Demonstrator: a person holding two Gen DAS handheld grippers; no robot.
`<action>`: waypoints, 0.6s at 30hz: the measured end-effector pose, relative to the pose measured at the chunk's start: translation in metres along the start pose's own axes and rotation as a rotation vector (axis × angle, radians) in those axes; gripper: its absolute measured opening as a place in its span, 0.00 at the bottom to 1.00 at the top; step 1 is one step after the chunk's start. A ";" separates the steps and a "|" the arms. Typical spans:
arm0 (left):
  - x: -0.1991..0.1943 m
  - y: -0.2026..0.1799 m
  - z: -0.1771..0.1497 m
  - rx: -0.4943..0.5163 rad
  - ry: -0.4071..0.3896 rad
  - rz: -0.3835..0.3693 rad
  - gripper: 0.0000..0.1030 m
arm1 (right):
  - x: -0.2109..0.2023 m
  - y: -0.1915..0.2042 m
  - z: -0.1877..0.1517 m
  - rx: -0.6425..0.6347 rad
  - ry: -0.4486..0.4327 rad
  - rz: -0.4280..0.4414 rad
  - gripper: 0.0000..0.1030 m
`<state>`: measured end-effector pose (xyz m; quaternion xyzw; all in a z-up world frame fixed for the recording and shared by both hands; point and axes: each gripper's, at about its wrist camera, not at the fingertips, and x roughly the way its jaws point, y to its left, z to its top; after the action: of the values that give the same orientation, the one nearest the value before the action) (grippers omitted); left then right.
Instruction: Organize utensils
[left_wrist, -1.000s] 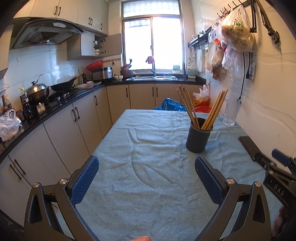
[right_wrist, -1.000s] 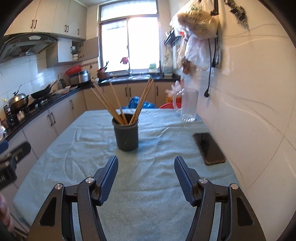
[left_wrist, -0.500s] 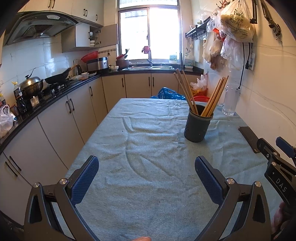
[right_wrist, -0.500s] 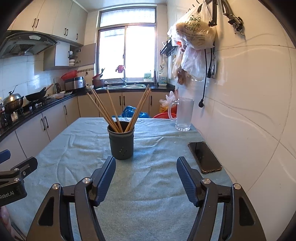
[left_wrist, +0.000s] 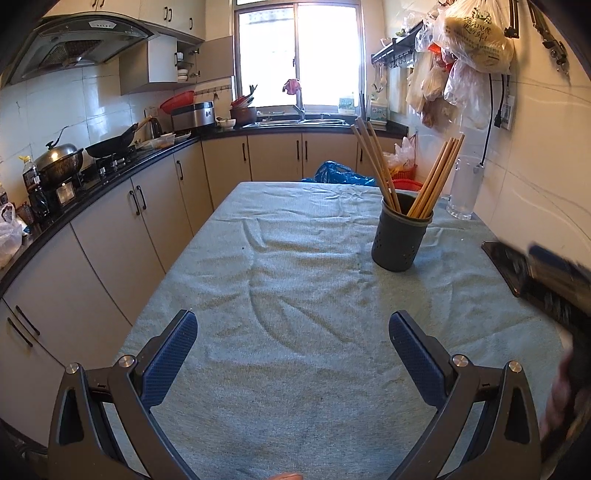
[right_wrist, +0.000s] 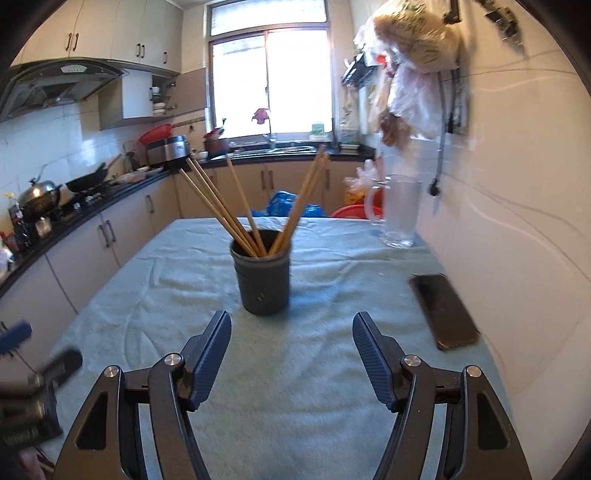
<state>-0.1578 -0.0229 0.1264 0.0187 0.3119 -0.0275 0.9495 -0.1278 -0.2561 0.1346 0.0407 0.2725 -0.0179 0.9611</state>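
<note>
Closer now comes the right gripper (right_wrist: 291, 354) to the dark holder (right_wrist: 263, 273), which looms larger between its fingers than a second ago, and the view is blurred with the move. Its jaws stand apart, released, nothing between the blue pads (right_wrist: 212, 360). Over on the left gripper (left_wrist: 291, 363), the jaws are spread wide too, empty, above bare blue-green cloth (left_wrist: 295, 288). Outward from there: the holder sits upright on the cloth, toward the far right of the table, wooden chopsticks (right_wrist: 221, 206) fanning out of it in two bunches. Right of it lies a dark phone (right_wrist: 443, 312), flat near the wall; farther back stands a clear glass jug (right_wrist: 400, 212).
</note>
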 end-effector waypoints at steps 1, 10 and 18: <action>0.001 0.001 0.000 -0.002 0.002 -0.001 1.00 | 0.007 -0.002 0.006 0.004 -0.001 0.012 0.71; 0.018 0.010 0.006 0.011 -0.010 0.024 1.00 | 0.082 -0.022 0.065 0.099 0.073 0.067 0.63; 0.041 0.015 0.016 0.022 0.018 -0.001 1.00 | 0.135 -0.019 0.101 0.093 0.105 0.028 0.43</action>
<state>-0.1138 -0.0101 0.1153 0.0294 0.3200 -0.0316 0.9464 0.0386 -0.2859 0.1480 0.0899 0.3210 -0.0149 0.9427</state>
